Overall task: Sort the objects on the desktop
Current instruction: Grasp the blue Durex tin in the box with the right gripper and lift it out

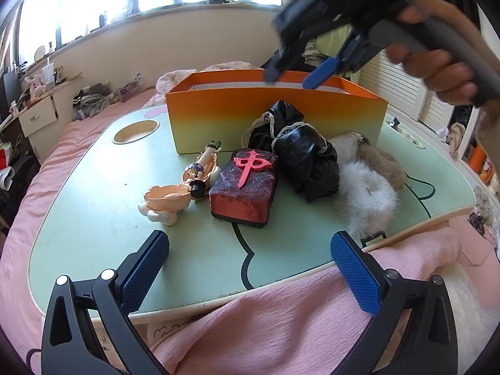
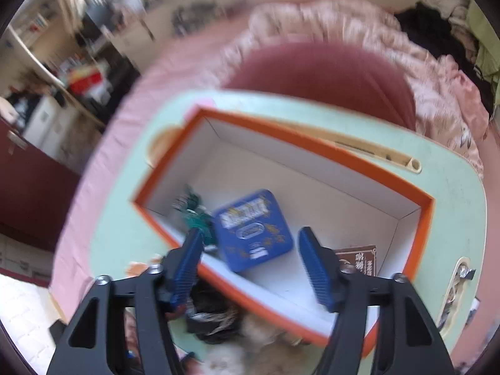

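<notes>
Partly sorted, by my reading. In the right wrist view, the orange box [image 2: 418, 201] on the worktop [image 2: 453, 187] holds a blue tin [image 2: 254, 229] at frame centre; right gripper [image 2: 253, 268] fingers spread, empty.

Left wrist view, left to right: figurine [image 1: 187, 181], red mahjong block [image 1: 243, 184], black bundle [image 1: 300, 153], white fur [image 1: 365, 197] remain outside. Left gripper [image 1: 250, 265] fingers spread, empty.
</notes>
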`<action>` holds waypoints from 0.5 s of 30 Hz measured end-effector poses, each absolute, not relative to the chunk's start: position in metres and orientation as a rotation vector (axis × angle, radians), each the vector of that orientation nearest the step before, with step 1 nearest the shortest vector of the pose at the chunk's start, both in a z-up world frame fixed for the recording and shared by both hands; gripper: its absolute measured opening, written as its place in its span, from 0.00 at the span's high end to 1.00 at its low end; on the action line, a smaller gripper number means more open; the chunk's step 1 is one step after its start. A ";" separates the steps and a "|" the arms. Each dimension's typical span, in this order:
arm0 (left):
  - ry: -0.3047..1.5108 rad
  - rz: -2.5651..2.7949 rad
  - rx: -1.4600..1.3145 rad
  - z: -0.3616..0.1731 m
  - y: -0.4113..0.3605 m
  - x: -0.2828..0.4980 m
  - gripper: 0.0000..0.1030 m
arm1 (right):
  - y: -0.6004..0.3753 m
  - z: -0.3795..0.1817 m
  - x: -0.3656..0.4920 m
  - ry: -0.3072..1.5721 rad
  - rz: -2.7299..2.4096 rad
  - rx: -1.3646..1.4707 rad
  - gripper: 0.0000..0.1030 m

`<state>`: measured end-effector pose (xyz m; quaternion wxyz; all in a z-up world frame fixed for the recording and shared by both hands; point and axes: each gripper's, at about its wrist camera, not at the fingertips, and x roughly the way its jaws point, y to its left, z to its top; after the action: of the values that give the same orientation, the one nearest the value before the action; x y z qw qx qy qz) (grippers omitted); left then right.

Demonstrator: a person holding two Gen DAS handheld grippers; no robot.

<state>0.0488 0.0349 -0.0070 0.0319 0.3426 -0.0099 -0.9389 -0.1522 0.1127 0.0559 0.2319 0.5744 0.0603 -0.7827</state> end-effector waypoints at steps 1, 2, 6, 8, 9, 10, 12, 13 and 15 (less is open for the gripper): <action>-0.031 -2.891 1.055 -0.007 0.036 0.049 0.00 | 0.106 0.048 -0.157 0.220 -2.145 1.607 0.41; -0.030 -2.892 1.055 -0.007 0.035 0.049 0.00 | 0.103 0.043 -0.160 0.241 -2.125 1.632 0.41; -0.026 -2.891 1.059 -0.007 0.034 0.048 0.00 | 0.090 0.015 -0.170 0.240 -1.999 1.685 0.25; -0.026 -2.893 1.060 -0.007 0.034 0.049 0.00 | 0.091 0.010 -0.176 0.207 -1.988 1.687 0.19; -0.032 -2.894 1.059 -0.007 0.034 0.048 0.00 | 0.090 0.010 -0.176 0.234 -2.005 1.680 0.20; -0.032 -2.894 1.059 -0.007 0.035 0.049 0.00 | 0.089 0.010 -0.176 0.247 -2.016 1.679 0.20; -0.028 -2.896 1.059 -0.007 0.036 0.050 0.00 | 0.089 0.012 -0.172 0.272 -2.032 1.678 0.26; -0.029 -2.895 1.059 -0.007 0.036 0.049 0.00 | 0.089 0.014 -0.170 0.300 -2.055 1.662 0.31; -0.028 -2.895 1.059 -0.007 0.035 0.049 0.00 | 0.089 0.015 -0.167 0.301 -2.040 1.648 0.35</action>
<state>0.0491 0.0354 -0.0065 0.0295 0.3434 -0.0091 -0.9387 -0.1673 0.0891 0.0149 0.2482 0.6047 0.1105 -0.7487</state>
